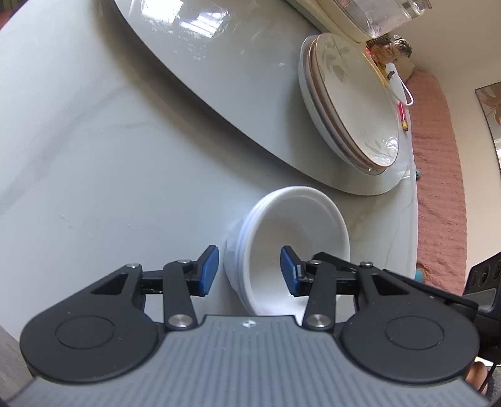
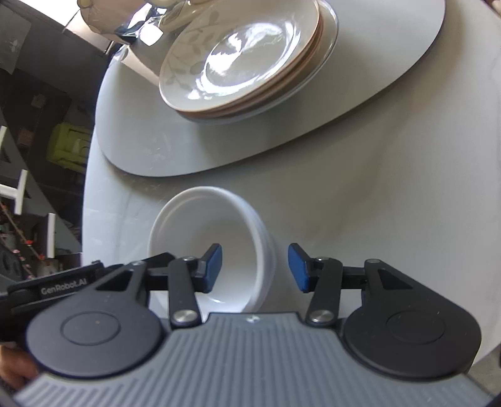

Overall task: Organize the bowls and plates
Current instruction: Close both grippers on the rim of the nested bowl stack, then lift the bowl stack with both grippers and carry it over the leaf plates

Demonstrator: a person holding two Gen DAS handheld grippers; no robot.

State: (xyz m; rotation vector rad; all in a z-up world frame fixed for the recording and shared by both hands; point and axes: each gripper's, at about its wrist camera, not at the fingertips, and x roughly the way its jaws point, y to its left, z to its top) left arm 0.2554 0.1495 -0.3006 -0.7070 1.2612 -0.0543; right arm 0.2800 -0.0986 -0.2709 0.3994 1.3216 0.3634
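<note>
A stack of white bowls [image 1: 294, 238] stands on the white table; it also shows in the right wrist view [image 2: 203, 231]. My left gripper [image 1: 249, 270] is open and straddles the stack's left rim, one blue pad outside and one inside the bowl. My right gripper [image 2: 255, 267] is open and straddles the stack's right rim the same way. A stack of leaf-patterned plates [image 1: 353, 103] sits on the grey turntable [image 1: 219, 78] beyond the bowls; it also shows in the right wrist view [image 2: 244, 53].
A cream appliance with a clear jug [image 1: 375, 15] stands behind the plates. A pink rug [image 1: 438, 162] lies past the table's edge. The turntable's rim [image 2: 313, 134] passes close behind the bowls. Dark furniture [image 2: 37, 125] stands left of the table.
</note>
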